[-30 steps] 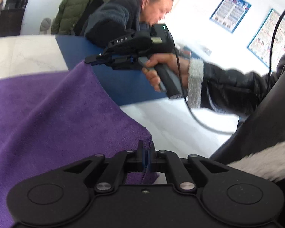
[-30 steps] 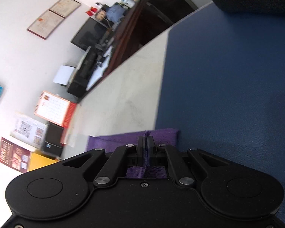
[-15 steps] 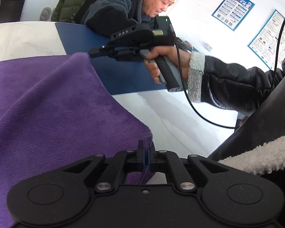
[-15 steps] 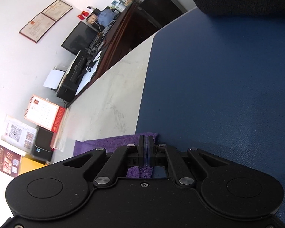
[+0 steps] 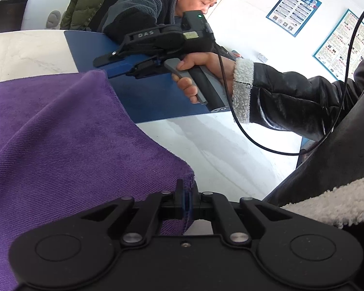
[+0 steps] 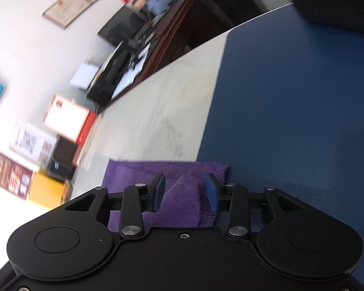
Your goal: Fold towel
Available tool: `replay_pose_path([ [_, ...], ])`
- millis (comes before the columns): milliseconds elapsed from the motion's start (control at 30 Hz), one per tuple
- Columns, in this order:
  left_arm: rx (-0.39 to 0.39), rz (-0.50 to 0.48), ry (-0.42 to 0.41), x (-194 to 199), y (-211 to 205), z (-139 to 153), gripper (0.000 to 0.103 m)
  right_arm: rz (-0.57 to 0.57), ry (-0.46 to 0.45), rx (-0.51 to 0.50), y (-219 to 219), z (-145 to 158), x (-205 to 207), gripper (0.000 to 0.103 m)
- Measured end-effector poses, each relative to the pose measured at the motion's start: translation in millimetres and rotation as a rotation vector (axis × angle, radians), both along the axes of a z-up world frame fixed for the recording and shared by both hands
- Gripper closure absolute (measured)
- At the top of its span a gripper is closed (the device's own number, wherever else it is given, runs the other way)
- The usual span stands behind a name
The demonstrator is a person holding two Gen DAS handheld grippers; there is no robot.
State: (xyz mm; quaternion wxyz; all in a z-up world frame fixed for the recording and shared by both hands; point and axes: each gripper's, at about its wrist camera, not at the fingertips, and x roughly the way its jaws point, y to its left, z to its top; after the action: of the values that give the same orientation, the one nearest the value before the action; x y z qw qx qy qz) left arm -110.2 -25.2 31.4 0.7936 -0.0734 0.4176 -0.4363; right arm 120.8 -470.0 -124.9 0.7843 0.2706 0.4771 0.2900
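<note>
two grippers at work on one purple towel (image 5: 60,145). towel spread over a pale marble-look table (image 5: 206,145), its far corner lapping onto a dark blue mat (image 5: 153,99).

left gripper (image 5: 185,194): jaws pinched tight together on the near corner of the towel; cloth edge runs up between the pads and bunches just above them. towel rises from that corner and slopes away to the left of the left wrist view.

right gripper (image 6: 185,191): jaws have just been opening. blue pads (image 6: 160,191) now stand apart with a clear gap. a towel corner lies between and below them, a small peaked fold in the gap, neither pad pressing on it. that corner rests at the seam where table (image 6: 169,101) meets blue mat (image 6: 291,121), its right edge just over the mat.

left wrist view also shows the right gripper (image 5: 102,60) from the side, low over the far towel corner, fingers parted. right hand (image 5: 201,72) wraps the grey handle; black sleeve with a fleece cuff (image 5: 242,89); black cable (image 5: 267,143) loops from the unit.

another person (image 5: 143,7) in a dark fleece leans at the far edge of the blue mat. posters (image 5: 293,9) on the white wall. right wrist view is motion-blurred in the background.
</note>
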Motion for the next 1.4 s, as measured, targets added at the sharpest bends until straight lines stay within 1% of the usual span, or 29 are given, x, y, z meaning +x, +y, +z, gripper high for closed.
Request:
replay_pose_path([
  [67, 0.003, -0.008, -0.002, -1.2, -1.0, 0.5, 0.1, 0.043, -0.006, -0.037, 9.9, 1.5, 2.4, 0.067],
  [200, 0.001, -0.01, -0.008, -4.2, -1.5, 2.2, 0.1, 0.105, -0.042, -0.079, 21.9, 10.3, 3.5, 0.068],
  [300, -0.001, -0.009, -0.01, -4.4, -0.9, 1.9, 0.1, 0.14, -0.042, -0.1, 27.5, 12.8, 3.1, 0.077],
  [333, -0.001, -0.008, -0.011, -4.4, -1.6, 1.8, 0.1, 0.147, -0.038, -0.106, 27.4, 12.6, 2.7, 0.085],
  [367, -0.003, -0.009, -0.012, -4.8, -1.6, 2.2, 0.1, 0.148, -0.026, -0.11, 27.3, 11.4, 3.1, 0.097],
  [400, -0.003, -0.009, -0.015, -5.4, -1.3, 3.0, 0.1, 0.148, -0.014, -0.109, 26.9, 10.1, 2.8, 0.097],
  [500, -0.011, 0.004, -0.028, -7.1, 2.6, 8.7, 0.1, 0.129, -0.009, -0.058, 21.0, 12.3, 2.3, 0.097],
  [600, -0.059, 0.031, -0.049, -9.3, 10.3, 21.4, 0.1, 0.097, -0.051, 0.052, 15.0, 30.7, 3.4, 0.097],
  [667, -0.103, 0.04, -0.057, -9.9, 14.7, 28.9, 0.1, 0.075, -0.098, 0.116, 10.6, 50.8, 1.8, 0.097],
  [733, -0.105, 0.037, -0.053, -10.1, 13.4, 27.8, 0.1, 0.053, -0.138, 0.148, 4.5, 65.2, 0.0, 0.097],
  [767, -0.096, 0.03, -0.044, -10.1, 11.0, 24.5, 0.1, 0.044, -0.138, 0.146, 1.6, 65.0, 1.5, 0.097],
  [800, -0.071, 0.014, -0.031, -9.5, 5.4, 16.2, 0.1, 0.021, -0.11, 0.126, -3.6, 56.4, 3.7, 0.097],
  [867, -0.051, -0.006, -0.007, -9.0, -0.2, 5.8, 0.1, -0.015, -0.049, 0.109, -11.5, 38.5, 6.8, 0.097],
  [967, -0.049, -0.01, 0.011, -7.0, -2.0, -1.2, 0.1, -0.049, -0.014, 0.091, -16.8, 24.2, 5.2, 0.097],
  [1033, -0.061, -0.009, 0.025, -4.8, -0.8, -4.0, 0.1, -0.057, -0.031, 0.093, -16.6, 24.2, 3.3, 0.097],
  [1067, -0.058, -0.009, 0.03, -3.6, -1.5, -7.0, 0.1, -0.054, -0.04, 0.069, -14.5, 23.4, 3.6, 0.097],
  [1133, -0.034, -0.013, 0.028, -1.6, -3.6, -9.5, 0.1, -0.051, -0.02, 0.003, -12.4, 12.7, 5.3, 0.097],
  [1200, -0.016, -0.015, 0.027, 0.1, -5.7, -10.6, 0.1, -0.056, 0.006, -0.017, -11.6, 1.4, 5.3, 0.097],
  [1267, -0.012, -0.017, 0.023, 0.2, -7.6, -10.2, 0.1, -0.057, -0.006, -0.042, -7.5, -1.0, 3.6, 0.097],
  [1400, 0.027, -0.039, 0.011, 2.0, -14.4, -9.1, 0.1, -0.034, -0.046, -0.125, 1.4, -1.6, -2.2, 0.097],
])
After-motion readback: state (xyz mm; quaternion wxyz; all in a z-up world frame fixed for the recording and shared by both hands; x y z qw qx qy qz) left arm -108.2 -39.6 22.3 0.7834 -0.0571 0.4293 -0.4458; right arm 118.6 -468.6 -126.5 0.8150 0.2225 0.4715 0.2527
